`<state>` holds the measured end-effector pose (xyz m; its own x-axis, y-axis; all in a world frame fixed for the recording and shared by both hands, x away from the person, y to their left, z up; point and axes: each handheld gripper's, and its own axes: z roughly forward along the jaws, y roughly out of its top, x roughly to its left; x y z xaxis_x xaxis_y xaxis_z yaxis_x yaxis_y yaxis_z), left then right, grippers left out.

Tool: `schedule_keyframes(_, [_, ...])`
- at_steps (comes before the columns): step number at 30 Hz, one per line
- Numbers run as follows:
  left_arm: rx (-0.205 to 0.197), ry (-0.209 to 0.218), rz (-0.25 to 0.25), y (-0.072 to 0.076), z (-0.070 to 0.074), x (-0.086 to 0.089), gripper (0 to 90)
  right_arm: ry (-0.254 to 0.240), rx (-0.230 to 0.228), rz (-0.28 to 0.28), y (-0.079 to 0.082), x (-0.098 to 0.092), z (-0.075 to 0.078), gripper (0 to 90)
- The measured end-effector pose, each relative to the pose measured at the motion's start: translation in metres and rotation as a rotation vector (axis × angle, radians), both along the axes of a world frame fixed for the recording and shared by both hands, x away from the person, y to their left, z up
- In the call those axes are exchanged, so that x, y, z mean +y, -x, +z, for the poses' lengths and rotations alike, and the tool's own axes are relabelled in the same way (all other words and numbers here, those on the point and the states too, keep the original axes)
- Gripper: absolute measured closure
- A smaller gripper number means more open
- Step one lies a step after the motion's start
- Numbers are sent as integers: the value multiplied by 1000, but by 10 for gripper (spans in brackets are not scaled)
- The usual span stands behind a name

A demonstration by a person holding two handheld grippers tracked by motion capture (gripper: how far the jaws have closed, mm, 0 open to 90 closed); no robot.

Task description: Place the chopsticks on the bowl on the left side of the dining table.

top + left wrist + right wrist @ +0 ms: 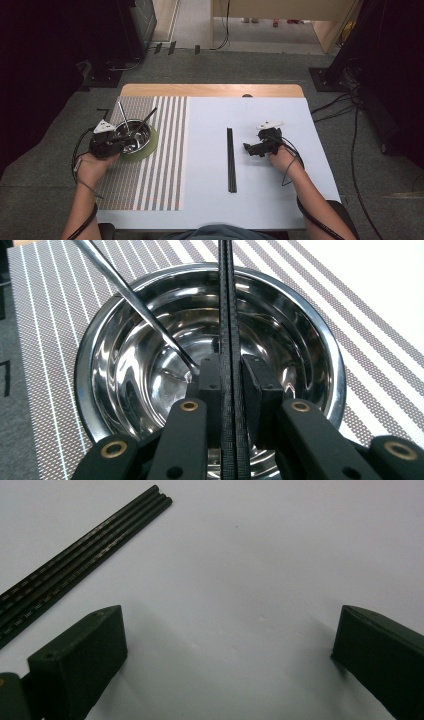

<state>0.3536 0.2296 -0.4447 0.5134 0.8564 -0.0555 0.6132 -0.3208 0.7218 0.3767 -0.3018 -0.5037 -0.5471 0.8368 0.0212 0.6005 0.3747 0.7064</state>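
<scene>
My left gripper (230,385) is clenched on a pair of black chopsticks (228,315), pads pressing both sides, the sticks standing over the steel bowl (310,330). A metal utensil (135,305), a spoon I think, leans in the bowl, its tip beside my left pad. The bowl sits on a green coaster (152,145) on the striped mat (170,150).

My right gripper (230,645) is released, jaws wide, hovering over the white sheet (260,555) near a second pair of chopsticks (80,560) lying flat.

Step in hand, as I judge it: setting the held pair into the bowl. Next: let go without knocking the utensil, then line the right jaws across the flat pair.
</scene>
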Motion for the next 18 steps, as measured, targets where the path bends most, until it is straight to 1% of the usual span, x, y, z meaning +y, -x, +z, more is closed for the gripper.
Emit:
schedule_keyframes(4, [8, 2, -16, 1, 0, 2, 806, 0, 0, 0, 0, 0, 0, 5])
schedule_keyframes(9, [10, 7, -18, 4, 0, 5, 802, 0, 0, 0, 0, 0, 0, 5])
schedule_keyframes(10, [5, 6, -15, 4, 0, 5, 793, 0, 0, 0, 0, 0, 0, 5])
schedule_keyframes(12, [-9, 10, -4, 5, 1, 5, 700, 0, 1, -2, 0, 0, 0, 5])
schedule_keyframes(13, [-14, 14, 1, 6, 2, 5, 678, 1, 0, -2, 0, 0, 0, 5])
schedule_keyframes(16, [-36, 22, 15, 11, 7, 6, 658, 0, 1, -2, 0, 0, 0, 5])
schedule_keyframes(18, [-50, 30, 30, 17, 10, 6, 643, 1, 0, -2, 0, 0, 0, 5])
